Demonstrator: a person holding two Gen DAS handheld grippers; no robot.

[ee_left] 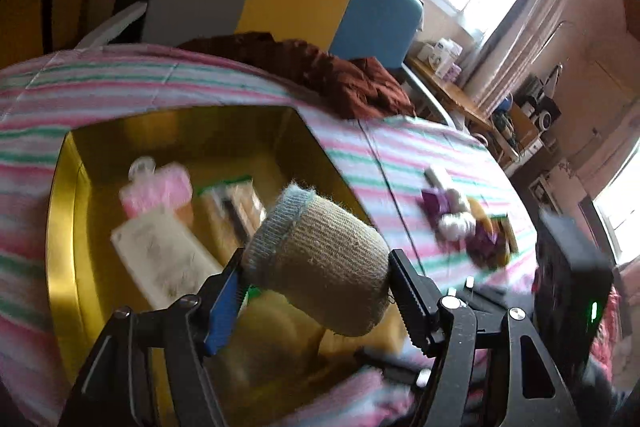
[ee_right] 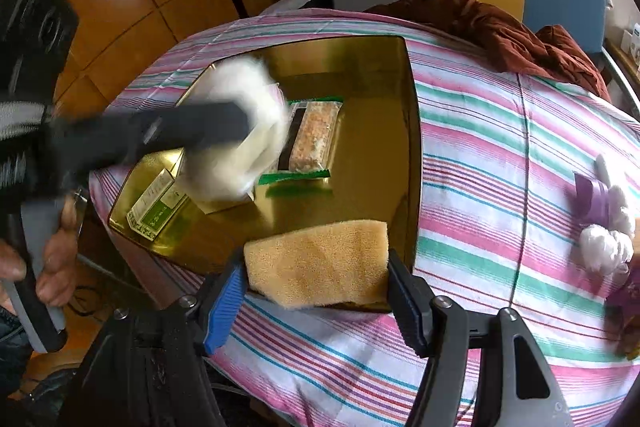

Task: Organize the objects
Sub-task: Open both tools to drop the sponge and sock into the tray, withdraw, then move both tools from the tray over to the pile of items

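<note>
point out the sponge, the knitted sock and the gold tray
sponge (ee_right: 318, 263): right wrist view, middle of its yellow top face
knitted sock (ee_left: 324, 267): left wrist view, middle of its beige body
gold tray (ee_right: 376, 147): right wrist view, bare floor

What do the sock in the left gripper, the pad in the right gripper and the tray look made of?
Sock: knitted yarn, probably wool, beige with a pale blue cuff; fuzzy ribbed stitches show.
Pad: yellow foam sponge; porous, matte surface.
Tray: glossy gold, likely metal or coated card; it mirrors the packets inside.
</note>
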